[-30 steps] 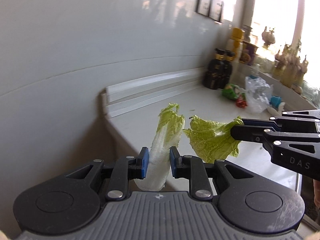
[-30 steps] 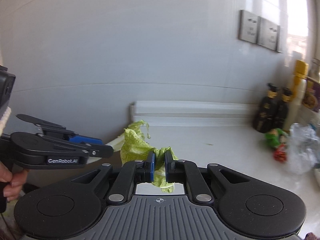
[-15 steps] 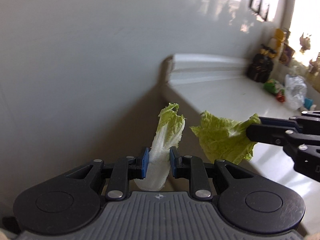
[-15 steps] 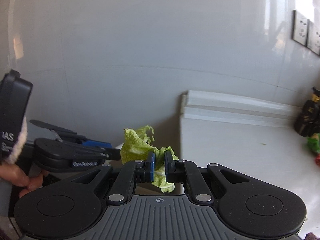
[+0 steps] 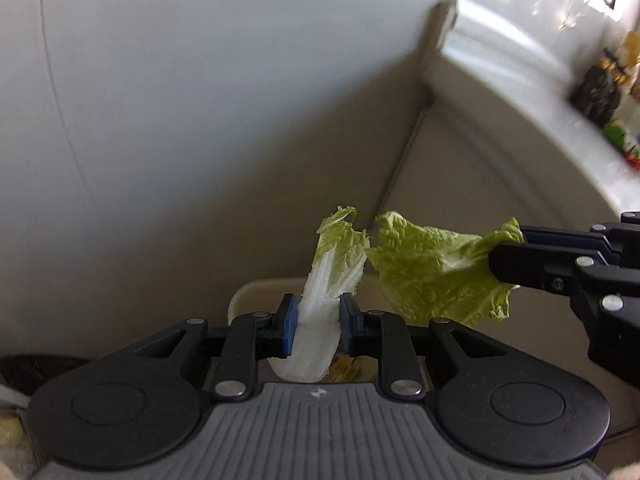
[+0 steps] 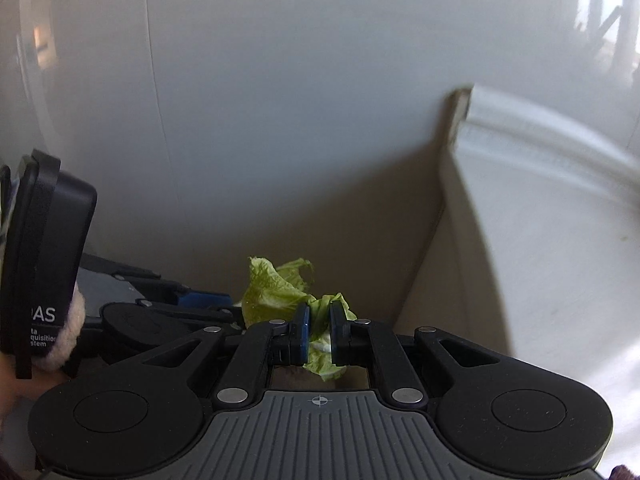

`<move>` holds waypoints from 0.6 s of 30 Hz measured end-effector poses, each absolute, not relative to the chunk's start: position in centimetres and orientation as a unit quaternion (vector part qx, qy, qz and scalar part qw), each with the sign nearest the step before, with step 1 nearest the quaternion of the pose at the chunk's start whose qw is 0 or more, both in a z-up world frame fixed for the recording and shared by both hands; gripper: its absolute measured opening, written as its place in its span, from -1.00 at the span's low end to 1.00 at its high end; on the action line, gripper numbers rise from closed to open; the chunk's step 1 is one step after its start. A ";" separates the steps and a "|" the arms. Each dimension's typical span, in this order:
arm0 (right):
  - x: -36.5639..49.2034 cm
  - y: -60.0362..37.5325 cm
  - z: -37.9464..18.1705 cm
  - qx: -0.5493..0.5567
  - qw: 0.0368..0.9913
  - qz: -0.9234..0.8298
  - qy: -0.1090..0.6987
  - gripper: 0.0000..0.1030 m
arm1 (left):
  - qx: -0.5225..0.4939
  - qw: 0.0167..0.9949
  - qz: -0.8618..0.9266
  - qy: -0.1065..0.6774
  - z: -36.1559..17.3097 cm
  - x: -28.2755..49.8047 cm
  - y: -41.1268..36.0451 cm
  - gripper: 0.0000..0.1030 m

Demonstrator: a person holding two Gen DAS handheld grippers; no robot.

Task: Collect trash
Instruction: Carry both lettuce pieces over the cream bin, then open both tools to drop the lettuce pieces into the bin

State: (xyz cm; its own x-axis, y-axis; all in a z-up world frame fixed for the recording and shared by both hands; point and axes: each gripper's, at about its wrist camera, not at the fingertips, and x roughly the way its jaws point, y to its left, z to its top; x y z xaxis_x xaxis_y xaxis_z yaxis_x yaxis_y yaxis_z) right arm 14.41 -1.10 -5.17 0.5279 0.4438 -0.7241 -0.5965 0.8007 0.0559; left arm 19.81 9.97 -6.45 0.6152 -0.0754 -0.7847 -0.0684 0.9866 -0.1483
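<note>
Left wrist view: your left gripper (image 5: 316,318) has its jaws closed on the white stem of a cabbage leaf (image 5: 334,268), which stands nearly upright between the blue pads (image 5: 289,326).
Right wrist view: your right gripper (image 6: 319,330) has its jaws closed on a crumpled green leaf (image 6: 276,292).
Leaves: you hold both in the air, off the bench (image 5: 532,116); their green tips are just beside each other.
Below: a pale rim of a bin (image 5: 256,290) shows under the left jaws; its contents you cannot tell.
Background: white wall (image 6: 300,100); dark bottles (image 5: 596,94), blurred, far on the bench.
</note>
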 end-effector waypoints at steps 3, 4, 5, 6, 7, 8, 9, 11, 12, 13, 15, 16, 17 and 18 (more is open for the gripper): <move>14.2 -0.3 -6.9 -0.118 0.859 0.298 0.399 -0.82 | -0.084 0.886 0.005 0.456 -8.3 19.7 10.5 -0.61; 14.1 -0.2 -7.5 -0.122 0.856 0.297 0.404 -0.82 | -0.083 0.883 0.008 0.462 -8.8 19.8 10.6 -0.61; 14.2 0.0 -8.0 -0.126 0.853 0.296 0.410 -0.82 | -0.083 0.880 0.010 0.468 -9.4 19.9 10.6 -0.61; 14.3 0.1 -8.5 -0.130 0.850 0.295 0.416 -0.82 | -0.082 0.876 0.013 0.474 -9.9 19.9 10.7 -0.61; 14.4 0.3 -9.0 -0.134 0.848 0.294 0.421 -0.82 | -0.082 0.873 0.016 0.481 -10.4 20.1 10.8 -0.61; 14.4 0.5 -9.5 -0.139 0.845 0.293 0.425 -0.82 | -0.081 0.870 0.018 0.486 -10.8 20.2 10.8 -0.61; 14.4 0.6 -9.9 -0.145 0.843 0.292 0.428 -0.82 | -0.080 0.867 0.020 0.492 -11.3 20.3 10.9 -0.61; 14.4 0.9 -10.7 -0.157 0.838 0.292 0.433 -0.82 | -0.077 0.862 0.023 0.501 -12.1 20.4 11.0 -0.61; 14.4 1.1 -11.0 -0.164 0.836 0.292 0.435 -0.82 | -0.076 0.859 0.024 0.506 -12.5 20.6 11.0 -0.61; 14.3 1.3 -11.4 -0.171 0.833 0.293 0.437 -0.82 | -0.075 0.856 0.025 0.510 -12.8 20.6 11.0 -0.61; 14.3 1.5 -12.0 -0.182 0.828 0.293 0.442 -0.82 | -0.073 0.852 0.026 0.518 -13.5 20.8 11.0 -0.61; 14.4 1.5 -12.2 -0.185 0.827 0.293 0.444 -0.82 | -0.071 0.850 0.027 0.521 -13.7 20.8 11.0 -0.60; 14.6 1.6 -12.5 -0.187 0.825 0.292 0.446 -0.82 | -0.070 0.849 0.028 0.524 -13.9 20.9 11.1 -0.60; 14.7 1.5 -12.7 -0.186 0.824 0.291 0.449 -0.82 | -0.069 0.847 0.028 0.526 -14.2 21.2 11.1 -0.60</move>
